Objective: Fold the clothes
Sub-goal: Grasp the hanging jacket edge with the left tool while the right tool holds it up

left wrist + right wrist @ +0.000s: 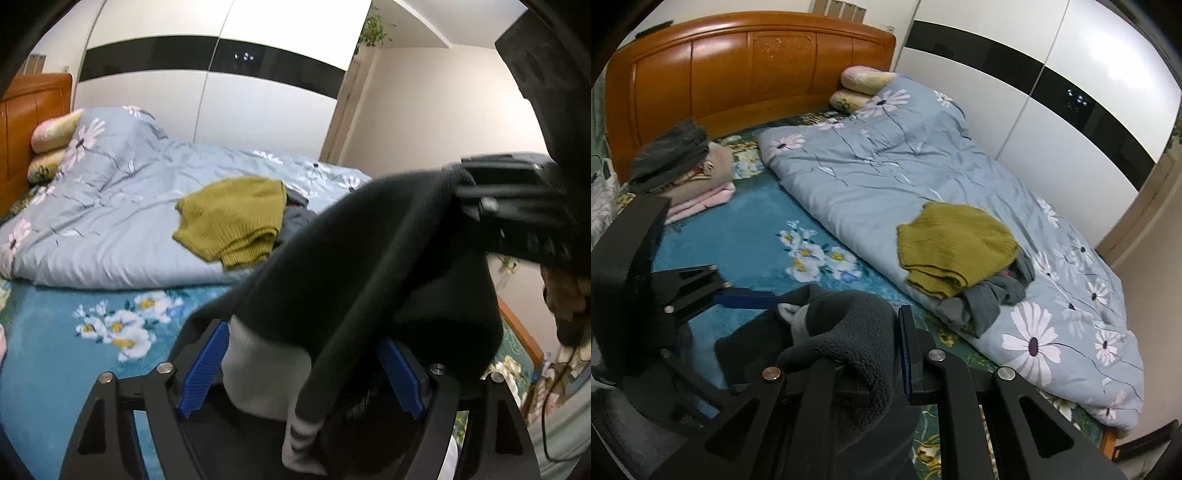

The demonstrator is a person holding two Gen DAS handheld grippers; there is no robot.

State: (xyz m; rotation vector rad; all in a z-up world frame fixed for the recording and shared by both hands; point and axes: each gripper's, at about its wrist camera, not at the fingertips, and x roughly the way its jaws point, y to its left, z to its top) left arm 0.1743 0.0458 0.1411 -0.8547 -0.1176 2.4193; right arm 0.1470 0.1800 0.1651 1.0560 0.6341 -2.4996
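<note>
Both grippers hold one dark fleece garment [369, 258] up above the bed. The left gripper [303, 369] has its blue pads [203, 369] clamped on a bunch of the garment's black and grey cloth, a striped cuff [301, 435] dangling below. The right gripper [849, 332] pinches a fleece fold between its jaws. An olive knitted sweater [953, 247] lies on the floral quilt [868, 177], atop some grey clothes [979, 302]. Folded clothes [687, 173] are stacked near the wooden headboard [738, 66]
</note>
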